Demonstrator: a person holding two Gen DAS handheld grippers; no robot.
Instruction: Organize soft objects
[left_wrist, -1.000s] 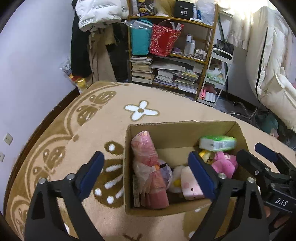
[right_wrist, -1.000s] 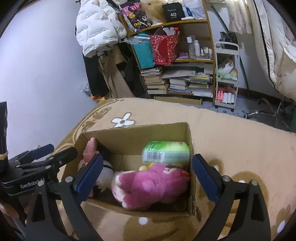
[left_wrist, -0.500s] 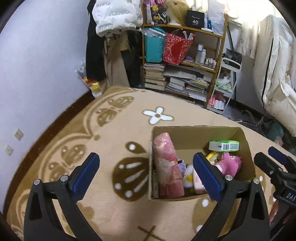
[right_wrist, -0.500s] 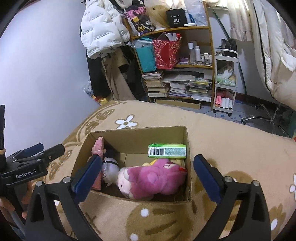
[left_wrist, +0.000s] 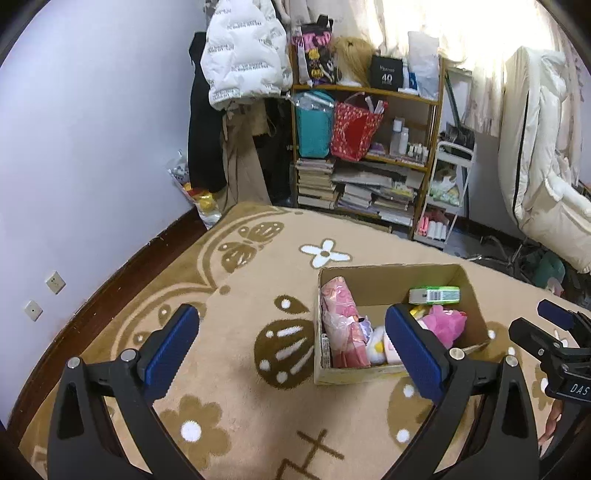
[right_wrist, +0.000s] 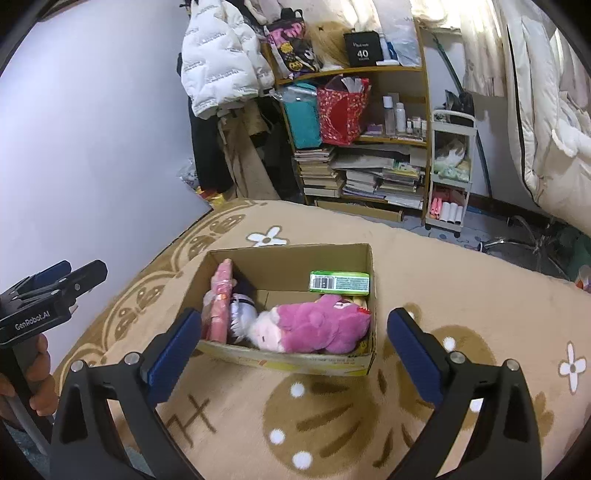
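An open cardboard box (left_wrist: 384, 280) (right_wrist: 295, 360) stands on a beige blanket with brown patterns. Inside lie a pink wrapped bundle (left_wrist: 341, 325) (right_wrist: 221, 299) at its left, a pink plush toy (right_wrist: 314, 326) (left_wrist: 441, 323), a white plush (left_wrist: 376, 345) and a green pack (right_wrist: 340, 282) (left_wrist: 436, 294) against the right wall. My left gripper (left_wrist: 291, 349) hangs open and empty above the blanket, in front of the box. My right gripper (right_wrist: 290, 349) is also open and empty, over the box's near edge. Each gripper shows at the edge of the other's view.
A wooden shelf (left_wrist: 369, 147) with bags, books and bottles stands behind the bed. Coats (left_wrist: 240, 55) hang left of it, a small white cart (right_wrist: 450, 166) right of it. White bedding (left_wrist: 543, 166) hangs at far right. A hand (right_wrist: 35, 373) holds the left gripper's handle.
Both grippers have pulled back and up from the box, which now looks smaller and farther. The green pack, blurred in the right view a second ago, now rests against the box wall.
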